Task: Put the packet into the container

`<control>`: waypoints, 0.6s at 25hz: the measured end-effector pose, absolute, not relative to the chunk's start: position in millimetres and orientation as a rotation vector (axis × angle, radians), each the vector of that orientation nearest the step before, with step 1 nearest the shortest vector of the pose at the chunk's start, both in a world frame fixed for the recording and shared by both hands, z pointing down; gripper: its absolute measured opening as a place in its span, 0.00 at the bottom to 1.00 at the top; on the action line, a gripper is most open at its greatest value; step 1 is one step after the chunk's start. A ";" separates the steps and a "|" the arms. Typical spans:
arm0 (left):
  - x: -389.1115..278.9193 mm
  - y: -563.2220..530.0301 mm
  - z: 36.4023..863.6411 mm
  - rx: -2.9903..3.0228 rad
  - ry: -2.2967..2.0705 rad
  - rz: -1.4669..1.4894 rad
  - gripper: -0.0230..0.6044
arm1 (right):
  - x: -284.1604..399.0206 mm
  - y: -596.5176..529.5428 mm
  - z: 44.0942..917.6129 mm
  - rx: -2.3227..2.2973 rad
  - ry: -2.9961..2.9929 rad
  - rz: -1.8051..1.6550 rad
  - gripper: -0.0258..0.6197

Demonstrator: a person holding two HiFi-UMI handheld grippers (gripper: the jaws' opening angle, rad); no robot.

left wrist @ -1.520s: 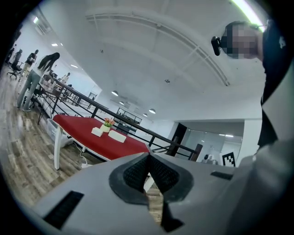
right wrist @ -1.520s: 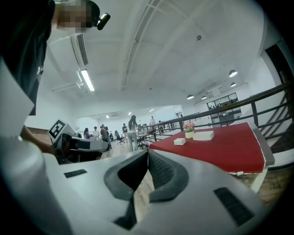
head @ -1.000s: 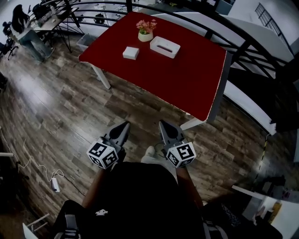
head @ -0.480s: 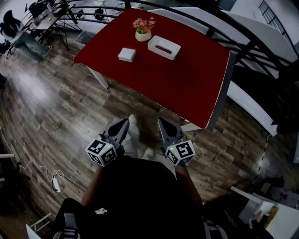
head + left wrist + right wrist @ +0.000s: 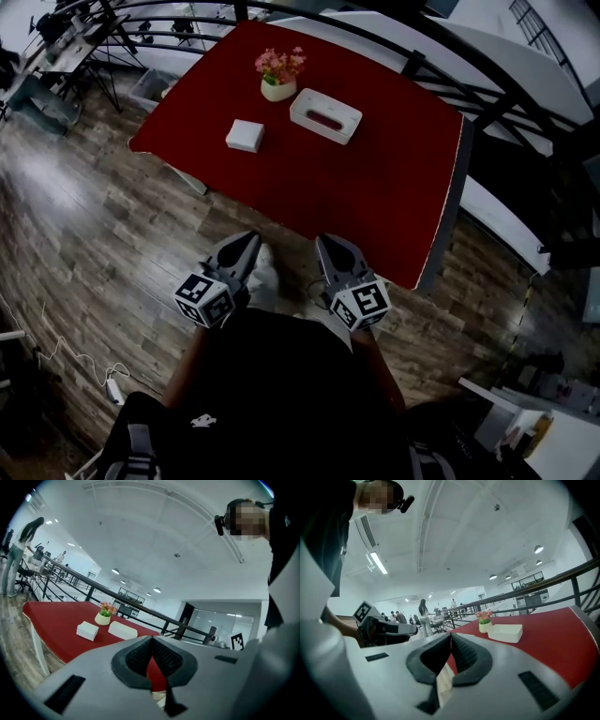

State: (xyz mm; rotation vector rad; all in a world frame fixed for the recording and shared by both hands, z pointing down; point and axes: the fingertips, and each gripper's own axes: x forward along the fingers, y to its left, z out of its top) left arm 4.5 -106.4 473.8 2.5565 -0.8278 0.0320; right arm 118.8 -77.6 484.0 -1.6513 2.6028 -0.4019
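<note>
Left gripper (image 5: 249, 242), hand out of sight

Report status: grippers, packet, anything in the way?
Both shut, empty: left gripper, right gripper, short of the red table. Packet on table, left of container, untouched. Nothing in the way; flower pot behind them.

Flower pot (image 5: 278, 82) on red table (image 5: 375, 187)
</note>
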 end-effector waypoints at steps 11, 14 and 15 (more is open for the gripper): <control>-6.0 -256.3 459.9 2.578 -0.736 0.033 0.05 | 103.7 -213.5 464.9 -1.754 2.567 -0.380 0.07; -5.2 -289.0 458.0 2.594 -0.691 0.022 0.05 | 96.8 -242.0 464.7 -1.778 2.565 -0.380 0.07; -5.2 -297.7 458.4 2.590 -0.677 0.009 0.05 | 95.5 -249.4 466.0 -1.788 2.565 -0.382 0.07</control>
